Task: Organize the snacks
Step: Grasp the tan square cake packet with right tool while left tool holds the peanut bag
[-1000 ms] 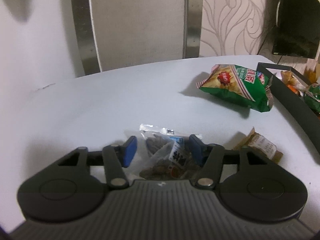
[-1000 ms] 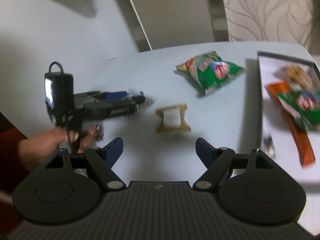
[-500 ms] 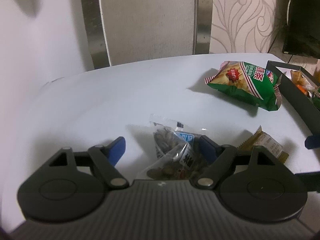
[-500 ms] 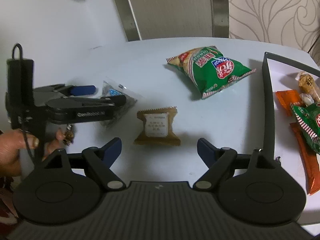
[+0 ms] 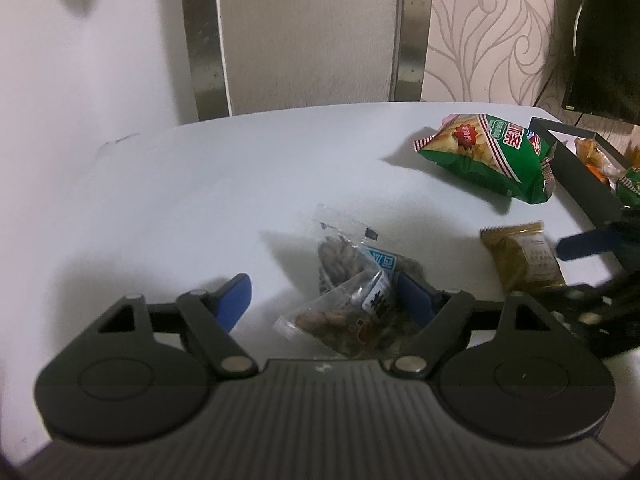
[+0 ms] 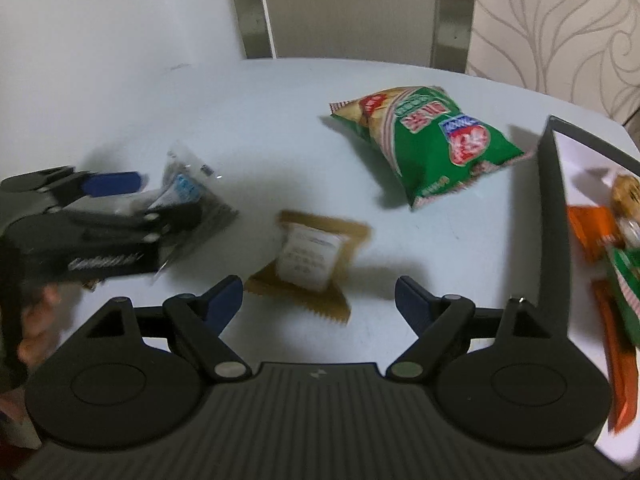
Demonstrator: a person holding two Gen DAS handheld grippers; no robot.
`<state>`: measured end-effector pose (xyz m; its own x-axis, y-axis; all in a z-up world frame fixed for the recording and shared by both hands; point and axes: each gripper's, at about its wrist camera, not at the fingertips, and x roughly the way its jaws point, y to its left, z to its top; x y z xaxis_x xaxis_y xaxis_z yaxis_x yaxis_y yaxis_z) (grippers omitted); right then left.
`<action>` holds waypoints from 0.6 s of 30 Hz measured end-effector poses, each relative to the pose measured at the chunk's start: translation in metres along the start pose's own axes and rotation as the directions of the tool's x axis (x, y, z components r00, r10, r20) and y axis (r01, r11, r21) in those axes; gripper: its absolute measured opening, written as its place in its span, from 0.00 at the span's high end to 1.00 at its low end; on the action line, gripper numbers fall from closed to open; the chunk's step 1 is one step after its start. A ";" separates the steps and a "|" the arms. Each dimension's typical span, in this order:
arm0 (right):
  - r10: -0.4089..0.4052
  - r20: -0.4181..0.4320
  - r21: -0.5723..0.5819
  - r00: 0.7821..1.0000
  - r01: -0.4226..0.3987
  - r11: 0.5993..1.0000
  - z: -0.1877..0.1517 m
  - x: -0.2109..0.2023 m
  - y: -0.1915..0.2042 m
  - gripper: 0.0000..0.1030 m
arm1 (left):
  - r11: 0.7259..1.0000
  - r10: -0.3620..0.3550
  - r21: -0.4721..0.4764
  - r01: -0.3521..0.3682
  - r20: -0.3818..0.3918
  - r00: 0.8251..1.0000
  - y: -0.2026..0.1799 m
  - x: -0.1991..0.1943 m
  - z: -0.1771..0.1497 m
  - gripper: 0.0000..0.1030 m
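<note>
My left gripper (image 5: 324,300) is open over a clear packet of seeds and nuts (image 5: 352,292) that lies between its blue fingertips, nearer the right one; it also shows in the right wrist view (image 6: 188,200). My right gripper (image 6: 318,300) is open just short of a small brown wrapped biscuit (image 6: 310,258), which also shows in the left wrist view (image 5: 522,256). A green chip bag (image 6: 428,136) lies farther back on the white table (image 6: 260,120). The left gripper (image 6: 100,216) appears at the left of the right wrist view.
A dark-rimmed tray (image 6: 546,208) at the right holds orange and green snack packets (image 6: 604,240). The tray rim (image 5: 580,172) also shows in the left wrist view, with a dark screen (image 5: 608,40) behind. A wall and metal-framed panel stand behind the table.
The left gripper opened wide and let go of the clear packet, which now lies on the table. The right gripper moved forward and left toward the brown biscuit.
</note>
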<state>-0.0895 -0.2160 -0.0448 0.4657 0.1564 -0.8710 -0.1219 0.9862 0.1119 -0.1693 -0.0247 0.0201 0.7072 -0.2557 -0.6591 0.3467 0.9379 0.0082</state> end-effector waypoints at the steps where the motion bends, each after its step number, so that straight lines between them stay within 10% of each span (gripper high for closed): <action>1: -0.002 -0.005 -0.005 1.000 0.002 1.000 0.003 0.005 0.002 0.16 | 1.000 -0.001 0.001 0.001 -0.001 1.000 0.001 -0.001 0.000 0.21; 9: -0.015 -0.030 0.021 0.999 0.016 1.000 0.015 0.020 0.008 0.15 | 1.000 -0.015 -0.002 0.015 -0.013 1.000 0.002 0.000 0.002 0.21; 14: -0.037 0.004 -0.071 0.999 0.037 0.997 0.011 0.014 0.015 0.40 | 0.999 -0.022 0.027 0.022 -0.008 1.000 -0.002 0.003 0.005 0.22; 18: -0.032 0.017 -0.064 0.999 0.033 0.997 -0.001 -0.004 0.008 0.45 | 0.995 -0.090 0.039 0.090 0.005 0.996 -0.004 0.005 0.007 0.54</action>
<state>-0.0933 -0.2088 -0.0414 0.4837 0.1260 -0.8661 -0.1625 0.9853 0.0525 -0.1623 -0.0312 0.0223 0.6762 -0.3407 -0.6531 0.4330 0.9011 -0.0218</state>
